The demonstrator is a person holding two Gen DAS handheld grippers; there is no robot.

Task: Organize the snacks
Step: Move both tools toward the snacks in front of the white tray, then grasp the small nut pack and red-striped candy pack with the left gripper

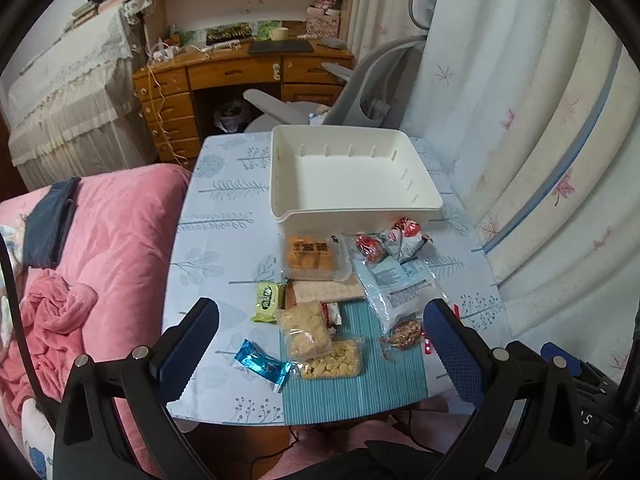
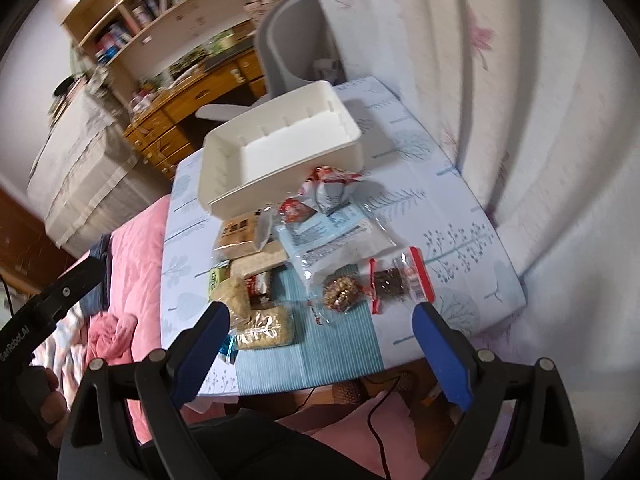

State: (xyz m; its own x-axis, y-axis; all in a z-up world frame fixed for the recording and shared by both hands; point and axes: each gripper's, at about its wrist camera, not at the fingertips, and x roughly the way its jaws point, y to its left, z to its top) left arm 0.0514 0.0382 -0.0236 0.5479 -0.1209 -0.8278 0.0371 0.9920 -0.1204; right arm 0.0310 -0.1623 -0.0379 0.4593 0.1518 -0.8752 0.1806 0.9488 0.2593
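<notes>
From the left wrist, the left gripper [image 1: 320, 332] hangs over the table's [image 1: 224, 208] near edge, jaws wide apart and holding nothing. Snacks [image 1: 320, 300] lie heaped just before the empty white bin [image 1: 424, 192].

From the right wrist, the right gripper [image 2: 320, 316] hovers likewise, jaws spread, above the snacks [image 2: 340, 292]; the bin [image 2: 224, 152] sits behind.
</notes>
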